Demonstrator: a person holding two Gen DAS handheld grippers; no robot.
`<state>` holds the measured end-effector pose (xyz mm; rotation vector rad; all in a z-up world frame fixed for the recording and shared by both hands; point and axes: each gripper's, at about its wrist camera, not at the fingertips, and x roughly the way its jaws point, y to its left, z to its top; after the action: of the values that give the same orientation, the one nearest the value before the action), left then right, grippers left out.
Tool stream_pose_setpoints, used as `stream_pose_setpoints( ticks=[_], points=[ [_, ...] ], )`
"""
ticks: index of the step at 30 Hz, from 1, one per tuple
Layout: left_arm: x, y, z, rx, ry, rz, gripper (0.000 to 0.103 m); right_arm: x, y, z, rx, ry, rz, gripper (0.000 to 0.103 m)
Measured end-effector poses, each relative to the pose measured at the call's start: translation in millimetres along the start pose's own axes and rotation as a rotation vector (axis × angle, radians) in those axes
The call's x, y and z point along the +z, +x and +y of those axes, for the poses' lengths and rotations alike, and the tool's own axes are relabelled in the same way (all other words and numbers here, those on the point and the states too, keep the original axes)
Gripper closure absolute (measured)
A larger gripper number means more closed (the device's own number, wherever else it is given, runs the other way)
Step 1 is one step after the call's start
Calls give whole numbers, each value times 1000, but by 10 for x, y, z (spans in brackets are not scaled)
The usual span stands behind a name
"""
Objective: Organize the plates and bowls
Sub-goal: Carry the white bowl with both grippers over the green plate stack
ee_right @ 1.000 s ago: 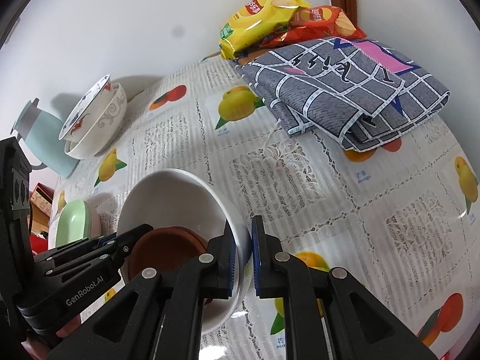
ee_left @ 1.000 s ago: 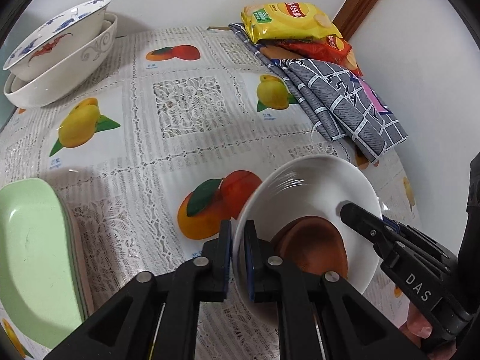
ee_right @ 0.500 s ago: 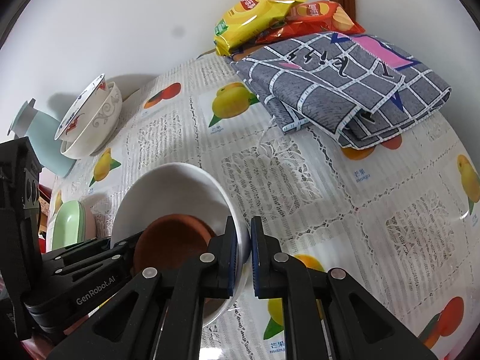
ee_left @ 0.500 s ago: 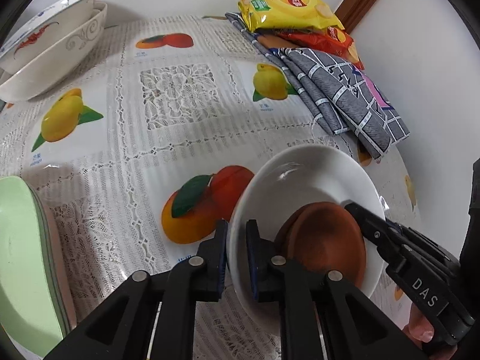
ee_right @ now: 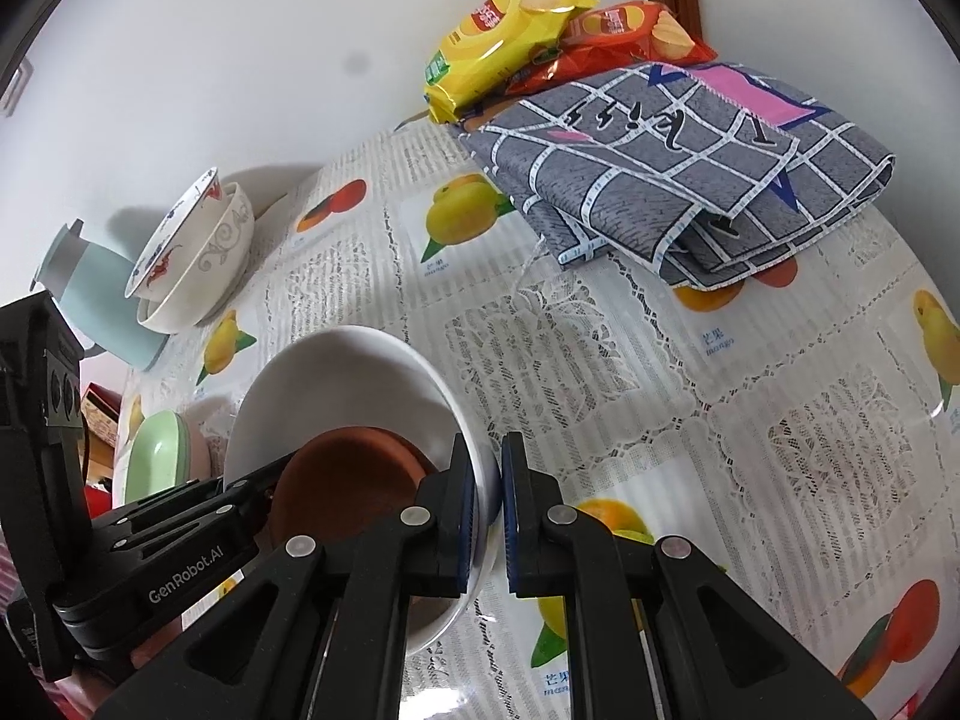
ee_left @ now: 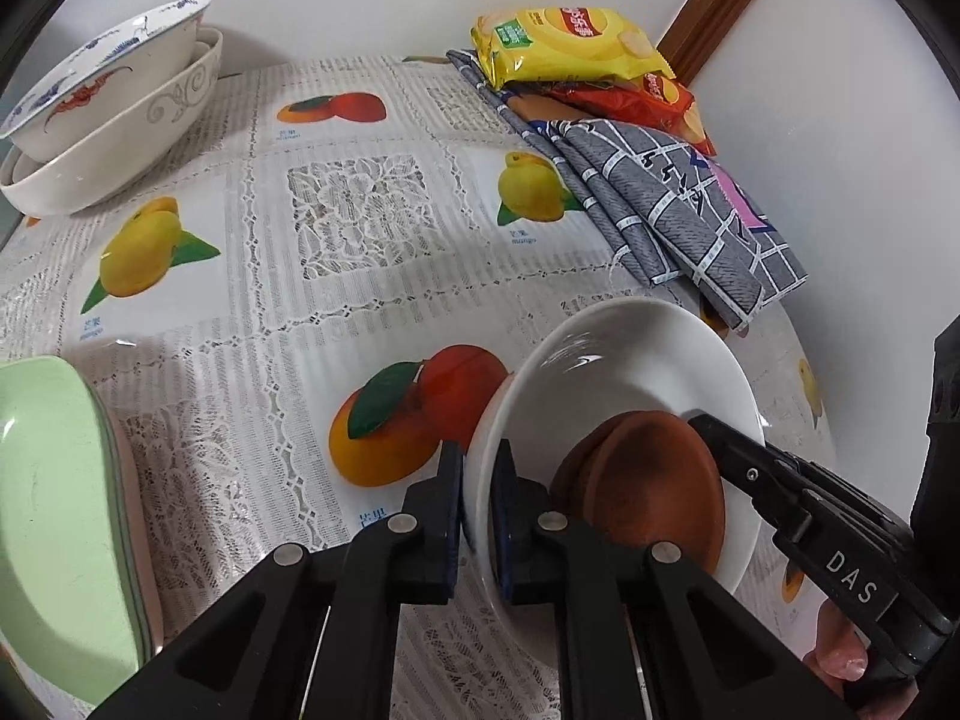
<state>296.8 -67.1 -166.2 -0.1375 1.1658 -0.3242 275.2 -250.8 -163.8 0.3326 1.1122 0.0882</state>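
At far left of the left wrist view, a pale green rounded plate [ee_left: 42,516] lies on a pink one, only its edge visible, on the surface, which is covered by a lace-patterned plastic cloth printed with fruit [ee_left: 360,228]. At the back left corner, a white bowl with blue and red painted decoration [ee_left: 102,78] sits tilted inside a larger cream bowl with grey scrollwork [ee_left: 120,144]; in the right wrist view a light blue jug [ee_right: 90,294] stands just beside this pair. Toward the centre, the left gripper [ee_left: 477,510] has its jaws clenched on the near left rim of a white ceramic shallow bowl [ee_left: 630,360], one pad outside and one inside the rim. A smaller brown terracotta-coloured dish [ee_left: 648,480] rests inside the white bowl, against its near side. The right gripper [ee_right: 489,510] grasps the opposite rim of the same white bowl, jaws closed on the rim; in the left wrist view its black body enters from the lower right, with part of a hand [ee_left: 840,654] below it. The white bowl appears tilted, and whether it touches the surface cannot be determined. At the back right, a folded grey checked cloth [ee_right: 690,180] lies with a yellow crisp packet [ee_right: 498,30] and an orange-red crisp packet [ee_right: 630,36] at its far end, by the wall.
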Motion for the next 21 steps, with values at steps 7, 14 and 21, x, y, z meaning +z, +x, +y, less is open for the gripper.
stream_pose_setpoints(
  ticks=[7,14,21],
  points=[
    [20,-164,63,0,-15,-26,94,18,-109,88,25,-11,-15,94],
    [34,-401,141,8,-28,-60,94,56,-241,293,49,-35,-41,94],
    [51,-610,253,11,-41,-88,94,75,-335,482,69,-54,-59,94]
  ],
)
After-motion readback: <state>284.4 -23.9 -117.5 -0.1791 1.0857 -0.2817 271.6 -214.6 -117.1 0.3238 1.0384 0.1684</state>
